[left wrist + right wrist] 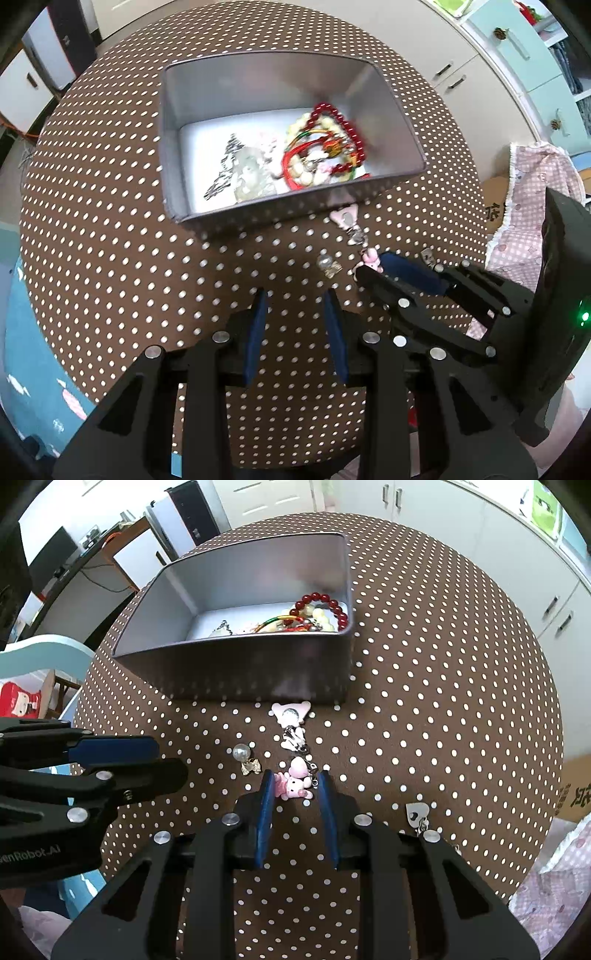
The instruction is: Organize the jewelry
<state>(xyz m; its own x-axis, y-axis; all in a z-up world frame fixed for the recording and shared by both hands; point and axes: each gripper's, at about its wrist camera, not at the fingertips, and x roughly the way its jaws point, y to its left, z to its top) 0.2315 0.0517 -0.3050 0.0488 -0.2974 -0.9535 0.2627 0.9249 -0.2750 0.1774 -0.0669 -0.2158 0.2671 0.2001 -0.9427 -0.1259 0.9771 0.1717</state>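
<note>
A silver tin box [295,195] [240,672] stands on the brown dotted table and holds a red bead bracelet [343,122] [321,598], cream beads and cords. In front of it lies a pink charm string [291,712] [345,218]. My right gripper [295,775] [373,266] points down, shut on the string's pink cat charm [293,788]. A pearl earring [327,264] [243,755] lies just ahead of my left gripper [295,299] [170,758], which is open with nothing between its fingers. A silver heart tag [415,814] [426,254] lies to the right.
The round table [110,240] drops off on every side. Pink patterned cloth [532,206] and a cardboard box [576,794] sit past its right edge. White and pale blue cabinets [517,55] line the back, and a blue chair [44,650] stands at the left.
</note>
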